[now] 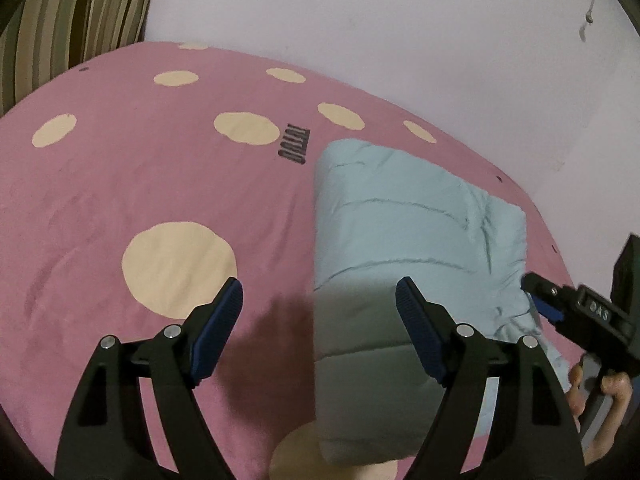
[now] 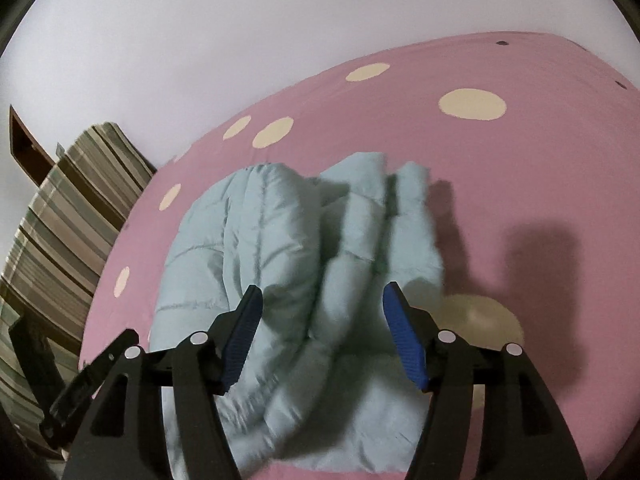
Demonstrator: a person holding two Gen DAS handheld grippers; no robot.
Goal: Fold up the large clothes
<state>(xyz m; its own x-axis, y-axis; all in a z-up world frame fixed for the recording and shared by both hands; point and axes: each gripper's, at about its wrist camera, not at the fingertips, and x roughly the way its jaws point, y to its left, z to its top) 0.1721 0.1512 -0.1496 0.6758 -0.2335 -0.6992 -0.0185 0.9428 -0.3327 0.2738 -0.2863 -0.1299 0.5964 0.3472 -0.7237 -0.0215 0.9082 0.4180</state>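
On the pink bed (image 1: 140,184), the folded blue jacket (image 2: 280,248) is seen lengthwise beneath the right tool (image 2: 322,336), nearer than the left tool (image 1: 318,334); both are held apart, empty.

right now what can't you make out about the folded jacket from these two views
- Light blue puffer jacket: near end cut off by the right wrist view's bottom edge and the right gripper.
- Its right edge in the left wrist view: hidden behind a gripper finger.
- Collar and zipper: not visible.

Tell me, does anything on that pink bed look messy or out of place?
Only slightly: the pale blue puffy jacket is folded into a bundle, but its right-hand layers bunch unevenly instead of lying flat. The pink spotted bedspread looks smooth, with nothing spilled or damaged.
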